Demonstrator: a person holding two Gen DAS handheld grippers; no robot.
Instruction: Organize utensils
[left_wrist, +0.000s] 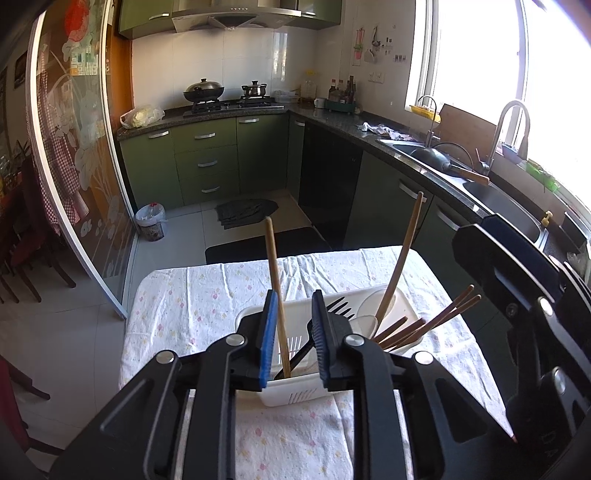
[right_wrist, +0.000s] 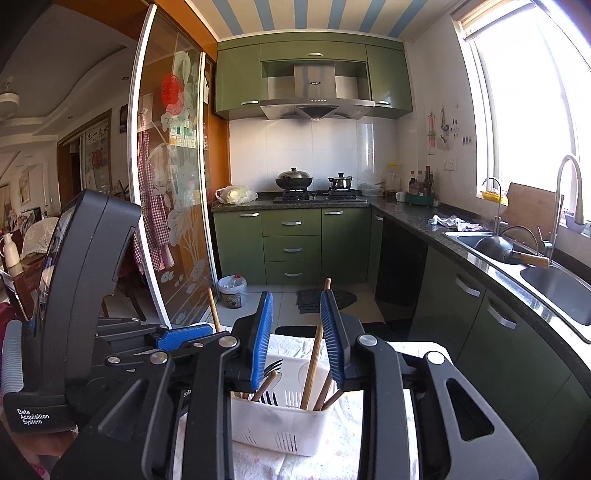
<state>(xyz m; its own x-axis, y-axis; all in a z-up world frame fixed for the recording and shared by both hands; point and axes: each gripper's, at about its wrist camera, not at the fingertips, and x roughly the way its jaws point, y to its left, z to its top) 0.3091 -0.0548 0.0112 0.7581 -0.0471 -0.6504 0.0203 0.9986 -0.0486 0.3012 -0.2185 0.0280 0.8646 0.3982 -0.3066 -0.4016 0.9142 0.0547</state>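
Hanging over a white utensil basket, the left gripper has its blue pads a little apart, with a wooden handle between them and not squeezed. The right gripper is a little apart too, and a second wooden handle stands loose in its gap. The basket sits on a tabletop under a white cloth with small flowers, in a kitchen with green cabinets, a stove and a sink by a bright window. In the basket are two long wooden handles, one black fork, one white spoon and a bunch of brown chopsticks, too crowded to count. All stand tilted.
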